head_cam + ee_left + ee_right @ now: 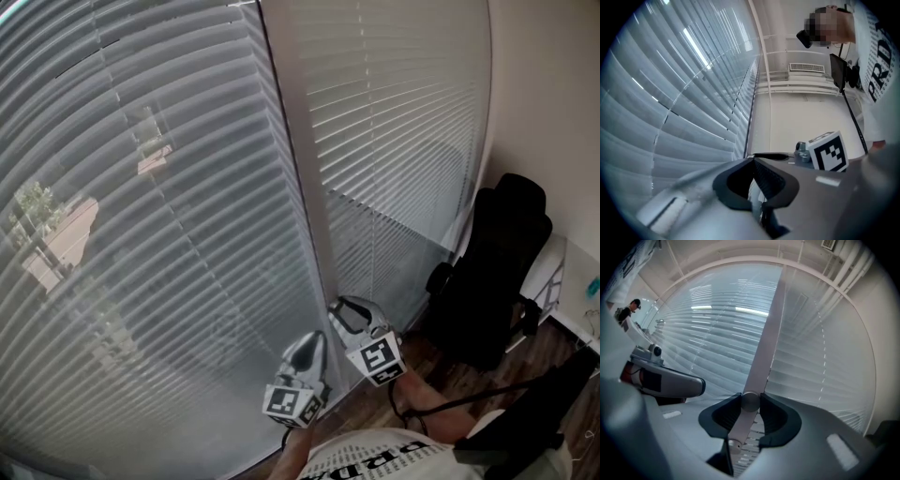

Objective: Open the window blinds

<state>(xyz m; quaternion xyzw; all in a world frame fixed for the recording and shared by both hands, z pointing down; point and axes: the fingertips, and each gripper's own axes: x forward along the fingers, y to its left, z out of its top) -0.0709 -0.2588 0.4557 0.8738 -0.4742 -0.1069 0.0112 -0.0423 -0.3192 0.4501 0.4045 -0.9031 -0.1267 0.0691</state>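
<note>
Lowered blinds (169,234) face the level right gripper (751,401) clasping their wand (764,348), beside the clenched left gripper (753,161).

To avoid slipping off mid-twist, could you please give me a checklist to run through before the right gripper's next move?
1. The rod sits between the jaws of the right gripper: ok.
2. Both pads touch the rod: ok, as far as shows.
3. The left gripper is away from the rod: ok, off to its side.
4. The left gripper's shut jaws are empty: cannot tell.
5. The slats of the blinds are open: not ok, they lie shut.
</note>
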